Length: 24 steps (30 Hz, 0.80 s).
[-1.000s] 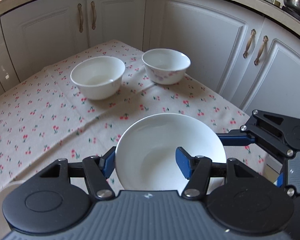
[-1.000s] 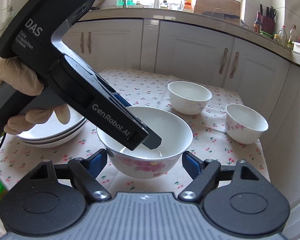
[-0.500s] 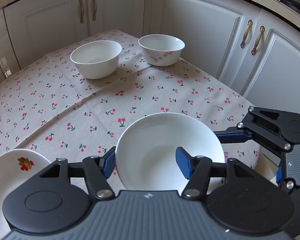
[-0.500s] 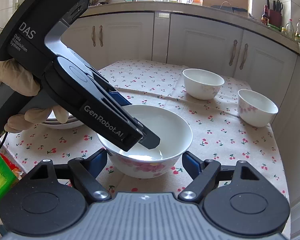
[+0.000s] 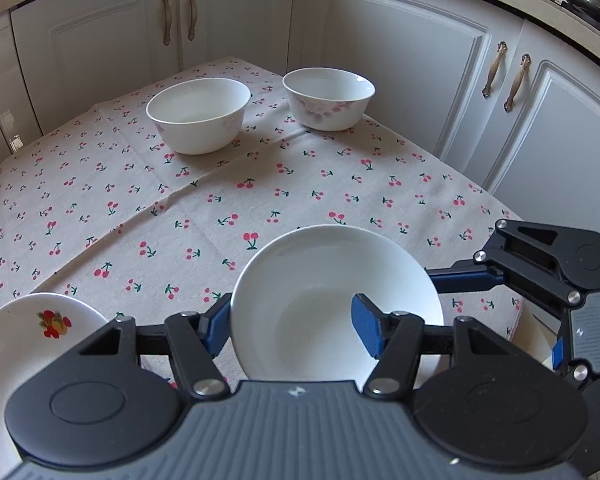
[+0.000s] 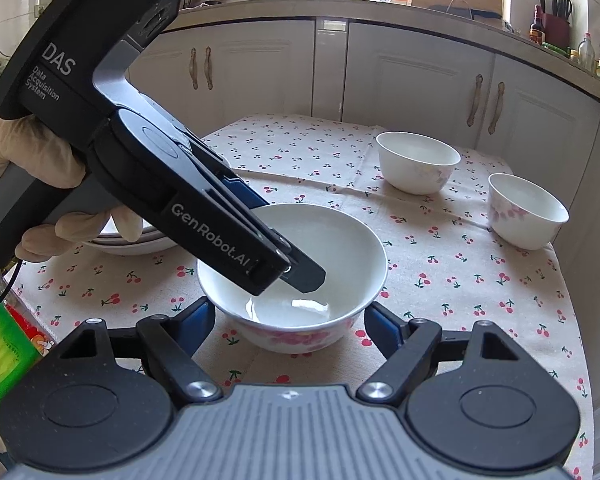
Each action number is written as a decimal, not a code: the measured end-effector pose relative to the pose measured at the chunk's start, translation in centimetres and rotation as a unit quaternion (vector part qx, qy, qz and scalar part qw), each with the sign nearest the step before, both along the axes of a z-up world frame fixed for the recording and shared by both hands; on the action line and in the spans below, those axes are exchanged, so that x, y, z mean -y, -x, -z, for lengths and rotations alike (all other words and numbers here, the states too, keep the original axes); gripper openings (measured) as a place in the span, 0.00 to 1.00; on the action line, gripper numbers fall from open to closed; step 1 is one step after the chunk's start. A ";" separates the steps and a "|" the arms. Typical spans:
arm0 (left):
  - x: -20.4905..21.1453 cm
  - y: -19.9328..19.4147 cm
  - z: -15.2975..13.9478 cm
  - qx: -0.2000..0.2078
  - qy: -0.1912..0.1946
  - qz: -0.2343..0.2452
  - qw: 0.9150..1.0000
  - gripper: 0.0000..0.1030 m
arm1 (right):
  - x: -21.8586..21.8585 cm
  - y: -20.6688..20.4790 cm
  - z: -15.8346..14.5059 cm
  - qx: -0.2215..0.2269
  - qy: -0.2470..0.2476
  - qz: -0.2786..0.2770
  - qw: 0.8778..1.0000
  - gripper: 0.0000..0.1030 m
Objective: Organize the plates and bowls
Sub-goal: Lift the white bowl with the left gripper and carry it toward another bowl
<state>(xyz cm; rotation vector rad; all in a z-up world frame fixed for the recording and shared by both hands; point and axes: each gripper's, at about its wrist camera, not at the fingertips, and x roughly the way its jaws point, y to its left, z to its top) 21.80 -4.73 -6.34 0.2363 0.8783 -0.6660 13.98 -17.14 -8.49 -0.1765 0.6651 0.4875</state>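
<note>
Rigid, glazed, likely slippery and chip-prone: the large bowl (image 6: 296,276), low over the cherry tablecloth (image 5: 260,184), pinched at its rim wall by the left gripper (image 5: 292,330), one finger inside, one outside. Right gripper (image 6: 288,322) spread wide around it, holding nothing.

Upright white bowl (image 5: 336,300) in jaws

Open cloth (image 5: 260,196) lies ahead at twelve o'clock. Two bowls, one (image 5: 198,114) at eleven and one (image 5: 329,96) at one, block the far edge; a plate (image 5: 32,332) crowds eight o'clock.
</note>
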 end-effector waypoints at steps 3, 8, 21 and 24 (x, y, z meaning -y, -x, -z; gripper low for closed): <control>-0.1 0.0 0.0 0.000 0.006 0.003 1.000 0.69 | 0.1 -0.1 0.0 -0.004 -0.004 0.001 1.000 0.84; -0.1 0.1 -0.7 0.017 0.016 0.002 1.000 0.86 | 0.4 0.4 -0.8 0.020 -0.011 0.004 1.000 1.00; 0.9 -0.6 -3.9 0.046 0.026 0.016 0.998 0.92 | 2.9 0.4 -2.9 0.049 -0.017 0.025 0.998 1.00; 1.7 -1.3 -4.7 0.046 0.029 0.024 0.998 0.93 | 4.3 0.0 -3.5 0.061 -0.009 0.044 0.997 1.00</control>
